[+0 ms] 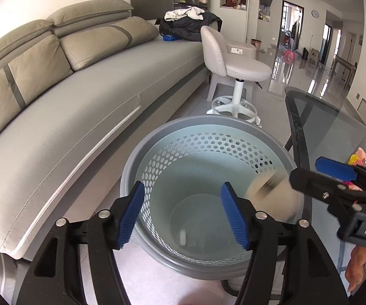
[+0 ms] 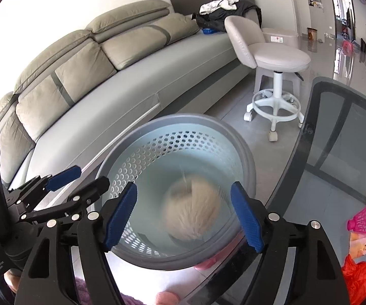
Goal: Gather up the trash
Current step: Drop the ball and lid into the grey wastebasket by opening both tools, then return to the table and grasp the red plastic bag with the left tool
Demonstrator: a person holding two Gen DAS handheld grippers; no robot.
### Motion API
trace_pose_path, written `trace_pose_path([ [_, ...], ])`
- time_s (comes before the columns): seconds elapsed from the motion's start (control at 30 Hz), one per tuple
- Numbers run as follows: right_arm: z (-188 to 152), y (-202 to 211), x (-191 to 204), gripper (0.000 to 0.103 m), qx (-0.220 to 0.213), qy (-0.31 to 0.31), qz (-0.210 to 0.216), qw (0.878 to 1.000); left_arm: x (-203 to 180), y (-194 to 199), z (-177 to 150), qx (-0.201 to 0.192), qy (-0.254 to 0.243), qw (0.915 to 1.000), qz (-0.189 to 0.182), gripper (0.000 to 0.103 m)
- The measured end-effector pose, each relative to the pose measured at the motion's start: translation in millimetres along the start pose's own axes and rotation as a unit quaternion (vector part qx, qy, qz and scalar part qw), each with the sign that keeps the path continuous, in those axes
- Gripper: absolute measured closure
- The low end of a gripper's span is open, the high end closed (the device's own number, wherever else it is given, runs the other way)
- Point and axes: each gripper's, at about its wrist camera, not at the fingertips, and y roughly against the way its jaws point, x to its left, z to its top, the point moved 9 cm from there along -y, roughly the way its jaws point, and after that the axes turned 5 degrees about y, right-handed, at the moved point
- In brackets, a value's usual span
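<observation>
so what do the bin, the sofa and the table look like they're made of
Bin: matte grey plastic, going by its moulded rim and perforated liner. Sofa: probably smooth leather or faux leather, with stitched seams and a soft sheen. Table: dark tinted glass; the floor shows through it.

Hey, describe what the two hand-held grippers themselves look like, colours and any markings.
Both match: the left hand-held gripper and right hand-held gripper have black plastic linkage arms with silver rivets and ribbed blue rubber pads. The right one's body shows white letters "DAS" in the left view.

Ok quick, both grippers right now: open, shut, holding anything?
Left gripper: open, empty, over the trash bin.
Right gripper: open, holding nothing; blurred beige object dropping free into the bin.
</observation>
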Motion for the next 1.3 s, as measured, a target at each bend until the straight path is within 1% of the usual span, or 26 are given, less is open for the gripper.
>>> trace_pose_path([
  [0.23,-3,1,-3,0.030,0.002,-0.002,-0.003,1.000,0,-2,1,0.000,0.000,1.0000,0.001,0.040],
  [0.5,-5,5,-4,0.030,0.001,-0.006,-0.003,1.000,-1,-1,4,-0.004,0.003,1.0000,0.002,0.038],
  [0.73,-10,13,-5,0.030,-0.003,-0.006,-0.008,1.000,-1,6,6,-0.014,0.012,0.9998,-0.007,0.029],
  [0.93,-16,27,-5,0.030,-0.008,-0.002,-0.017,1.000,-7,15,7,-0.027,0.008,0.9995,-0.013,0.023],
  [1.1,-23,44,-9,0.030,-0.018,-0.003,-0.027,0.999,-19,25,6,-0.038,0.006,0.9989,-0.025,0.018],
  [1.23,-32,63,-19,0.030,-0.029,-0.017,-0.035,0.999,-36,36,4,-0.046,-0.001,0.9981,-0.041,0.014],
  [1.3,-37,73,-25,0.030,-0.036,-0.021,-0.042,0.998,-45,40,4,-0.048,-0.006,0.9976,-0.050,0.013],
])
